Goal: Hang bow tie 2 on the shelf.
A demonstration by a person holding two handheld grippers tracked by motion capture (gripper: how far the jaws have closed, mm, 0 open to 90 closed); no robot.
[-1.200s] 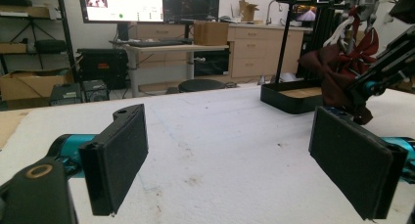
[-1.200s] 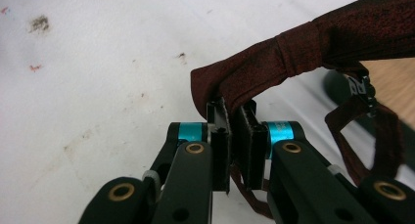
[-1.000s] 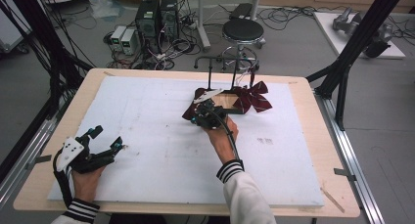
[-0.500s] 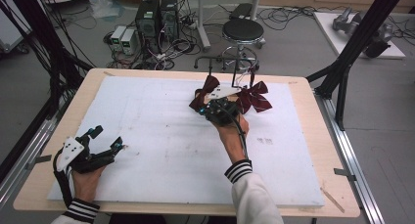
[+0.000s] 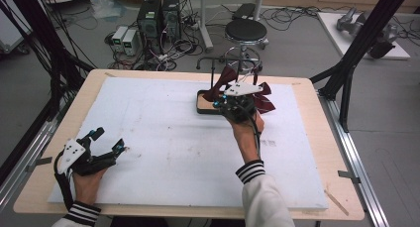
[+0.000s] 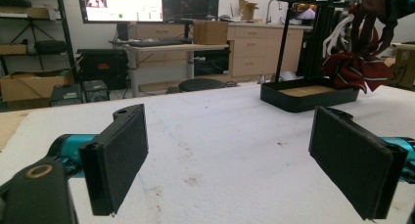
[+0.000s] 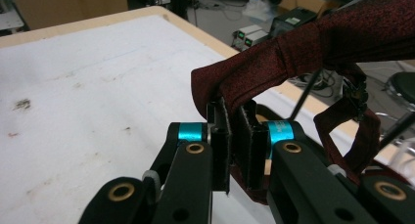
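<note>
right gripper [image 7: 237,145] fingers clamped on a fold of dark red cloth [image 7: 313,43], held above the black tray [image 5: 205,109] at the far side of the white counter [image 5: 168,138]; left gripper [image 5: 106,145] fingers spread wide, resting at the near left.
</note>
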